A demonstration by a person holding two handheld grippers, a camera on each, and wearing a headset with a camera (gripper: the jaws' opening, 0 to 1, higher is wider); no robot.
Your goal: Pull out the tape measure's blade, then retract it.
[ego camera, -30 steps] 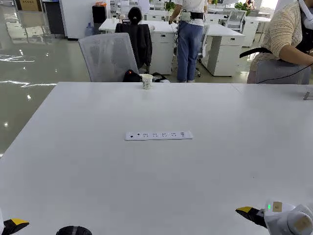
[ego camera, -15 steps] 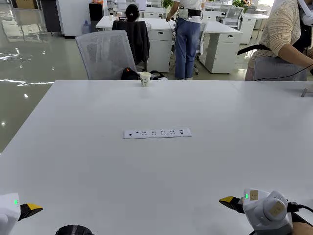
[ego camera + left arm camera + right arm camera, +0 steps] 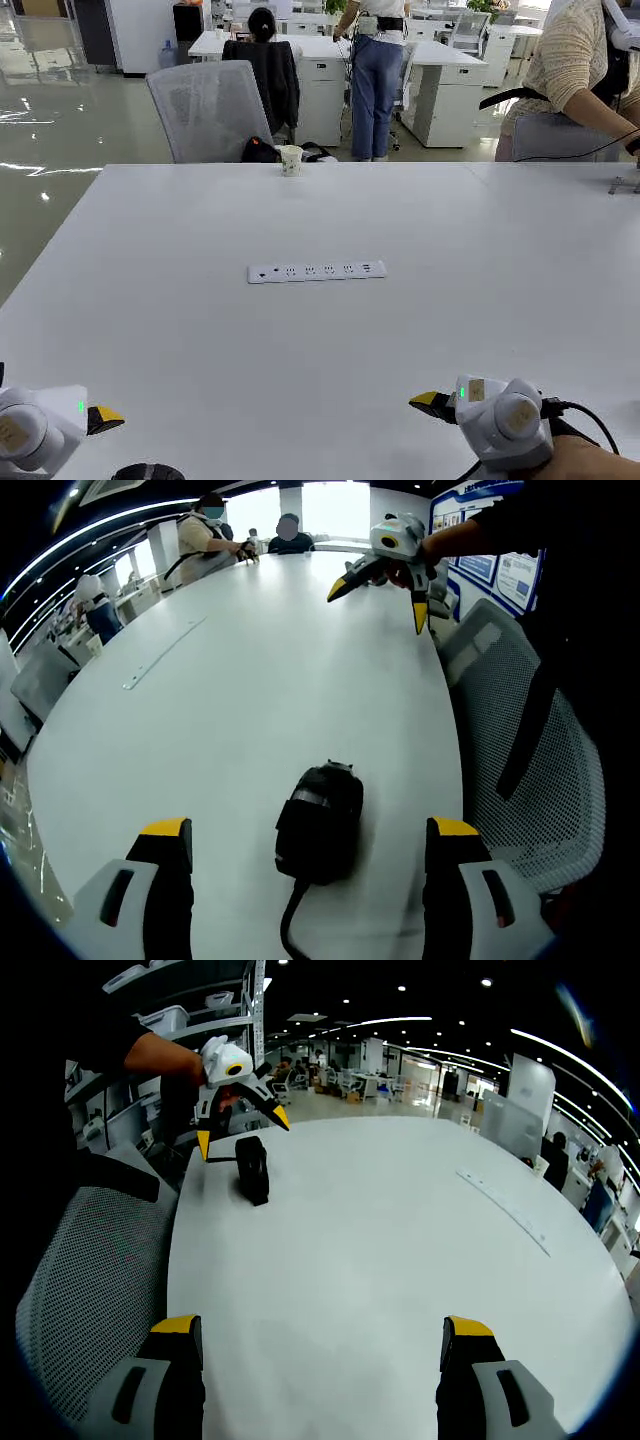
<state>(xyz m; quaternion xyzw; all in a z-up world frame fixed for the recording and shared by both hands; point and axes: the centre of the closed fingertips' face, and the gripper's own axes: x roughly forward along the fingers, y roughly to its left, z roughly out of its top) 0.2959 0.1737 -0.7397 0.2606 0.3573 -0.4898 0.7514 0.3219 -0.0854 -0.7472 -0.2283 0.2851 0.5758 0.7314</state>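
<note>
The black tape measure (image 3: 320,820) lies on the white table (image 3: 320,340) near its front edge, with no blade showing. In the head view just its top (image 3: 148,471) peeks in at the bottom left. My left gripper (image 3: 310,830) is open, its yellow-tipped jaws wide on either side of the tape measure and not touching it. In the head view the left gripper (image 3: 100,417) sits at the bottom left corner. My right gripper (image 3: 323,1326) is open and holds nothing. It hovers at the bottom right (image 3: 430,402), well apart from the tape measure (image 3: 252,1168).
A white power strip (image 3: 316,271) lies mid-table and a paper cup (image 3: 290,160) stands at the far edge. A grey mesh chair (image 3: 210,110) is behind it. A person (image 3: 575,80) stands at the far right corner. My own mesh chair (image 3: 520,740) is close behind.
Both grippers have come further into the head view: the right one moved left and up, the left one rose and moved right. The camera tilted slightly down.
</note>
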